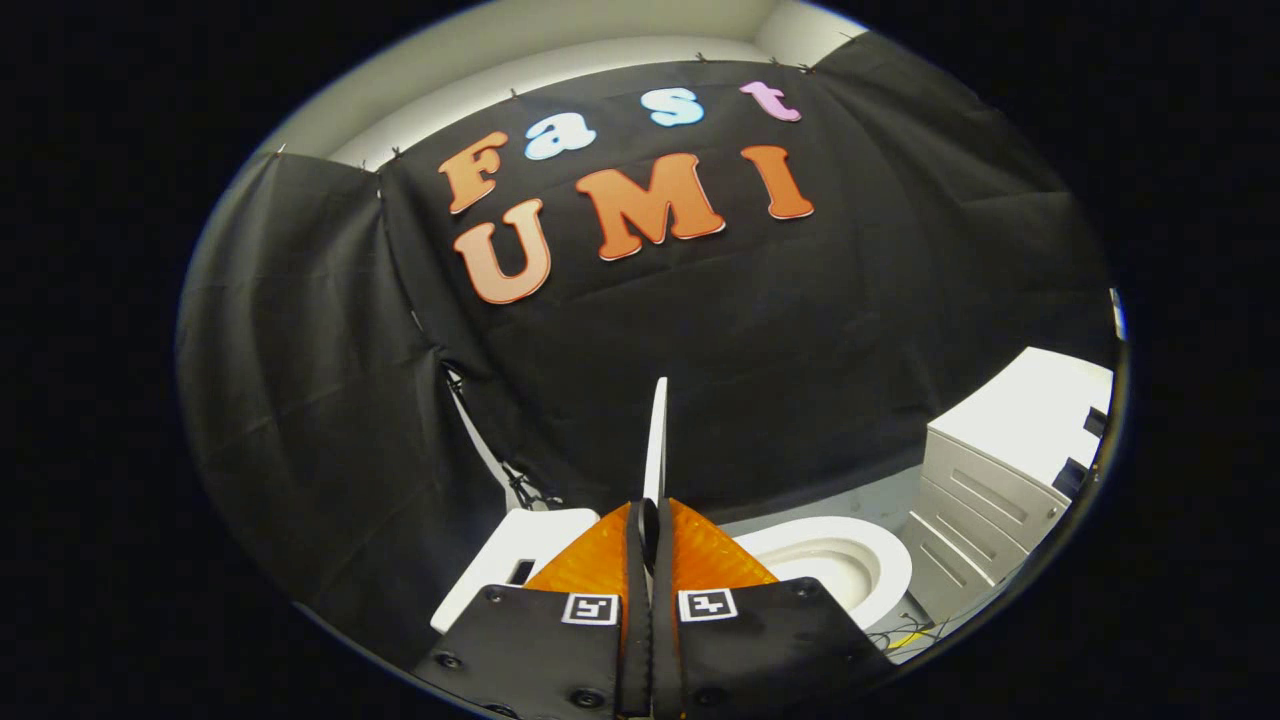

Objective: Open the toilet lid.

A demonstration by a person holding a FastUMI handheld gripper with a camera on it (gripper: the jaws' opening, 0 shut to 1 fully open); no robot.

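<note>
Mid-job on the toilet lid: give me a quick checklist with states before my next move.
1. Tongs closed on the lid: ok, both fingers pinch its thin edge.
2. Lid raised: ok, it stands edge-on above the fingertips, well off the bowl.
3. Bowl uncovered: ok, the seat opening shows beside the fingers.
4. Lid resting against the tank: cannot tell.
5. Cabinet out of the lid's path: ok, it stands beyond the bowl.
6. Grip depth: cannot tell, the fingers hide the contact.

The gripper is pointing toward twelve o'clock, its two fingers pressing together on the thin toilet lid standing edge-on between them.
</note>
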